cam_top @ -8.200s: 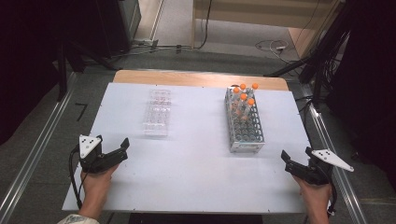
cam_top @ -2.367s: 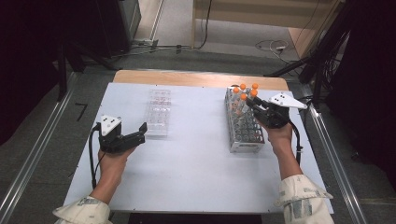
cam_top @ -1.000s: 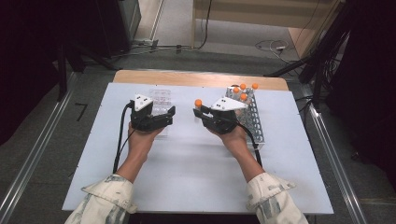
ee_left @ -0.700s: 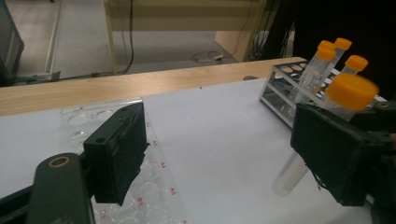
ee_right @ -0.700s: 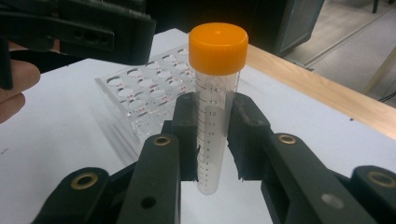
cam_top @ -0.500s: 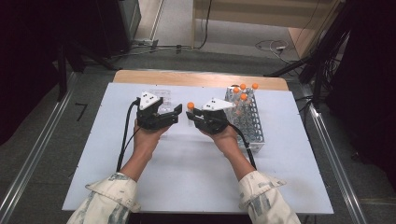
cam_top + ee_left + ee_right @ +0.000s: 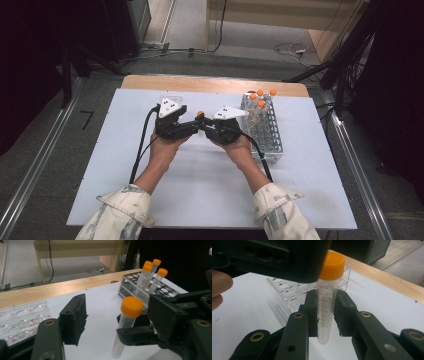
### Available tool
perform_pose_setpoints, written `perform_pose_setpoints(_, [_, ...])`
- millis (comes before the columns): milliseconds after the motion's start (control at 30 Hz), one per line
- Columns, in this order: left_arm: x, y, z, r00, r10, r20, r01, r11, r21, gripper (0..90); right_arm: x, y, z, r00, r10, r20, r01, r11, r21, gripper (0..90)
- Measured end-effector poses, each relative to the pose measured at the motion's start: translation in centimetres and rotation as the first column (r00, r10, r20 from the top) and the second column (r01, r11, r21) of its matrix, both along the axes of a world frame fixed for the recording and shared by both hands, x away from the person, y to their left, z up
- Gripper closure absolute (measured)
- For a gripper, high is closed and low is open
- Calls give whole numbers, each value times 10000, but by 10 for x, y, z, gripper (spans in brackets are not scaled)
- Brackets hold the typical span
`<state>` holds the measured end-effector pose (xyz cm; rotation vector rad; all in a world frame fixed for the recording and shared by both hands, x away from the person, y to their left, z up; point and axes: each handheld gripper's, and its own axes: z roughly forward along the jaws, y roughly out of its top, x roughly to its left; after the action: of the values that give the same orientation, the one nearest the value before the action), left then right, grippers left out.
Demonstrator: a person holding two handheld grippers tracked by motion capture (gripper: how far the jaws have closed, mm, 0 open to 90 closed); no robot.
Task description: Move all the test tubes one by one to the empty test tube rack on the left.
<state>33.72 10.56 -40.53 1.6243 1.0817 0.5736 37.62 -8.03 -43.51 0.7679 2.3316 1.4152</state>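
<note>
Both grippers are meeting over mid-table, closer together than half a second ago. Right gripper is clenching the tube upright by its middle, orange cap up. Left gripper is bracketing the cap, its jaws having just been closing, pads not yet pressing. Behind me the rack is standing unmoved.

Clear plastic test tube w/ orange screw cap: upright, approx centre of right gripper view, printed graduation marks & numbers down its side, looks empty. Body clamped between two black pads at mid-height; cap and upper part stick out above, rounded bottom hangs free below, off the white tabletop. In left gripper view the tube sits right of centre, tilted slightly. In high view only its orange cap is seen, just above frame centre.
</note>
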Motion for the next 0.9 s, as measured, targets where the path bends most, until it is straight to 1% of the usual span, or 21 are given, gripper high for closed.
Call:
perform_pose_setpoints(33, [0,0,1,10000,-10,59,10,10000,-34,381,-1,1,0,10000,82,36,-82,10000,-19,715])
perform_pose_setpoints(100, [-1,0,1,9999,-25,107,26,10000,-91,394,-2,2,1,10000,81,-11,-81,10000,-2,715])
perform_pose_setpoints(133, [-1,0,1,9999,-39,119,40,9999,-105,421,-2,3,1,9999,106,6,-106,9999,10,715])
perform_pose_setpoints(200, [0,-1,1,9999,-117,78,118,9999,-125,435,-2,3,1,9999,126,4,-126,9999,3,715])
perform_pose_setpoints(233, [0,-1,0,9998,-175,58,176,9998,-112,457,-2,4,1,9999,128,7,-128,9999,0,715])
perform_pose_setpoints(400, [0,-4,-1,9994,-346,35,346,9994,-25,499,-2,5,1,9999,120,-14,-120,9999,71,714])
perform_pose_setpoints(567, [-1,-7,-3,9986,-529,32,529,9986,95,564,-3,5,2,9999,164,27,-164,9998,83,714])
perform_pose_setpoints(633, [-1,-8,-4,9985,-555,13,555,9983,154,582,-3,5,3,9999,142,6,-142,9999,98,714])
perform_pose_setpoints(900, [-1,-8,-3,9985,-555,19,555,9984,121,607,-3,5,3,9999,165,-20,-164,9998,91,714])
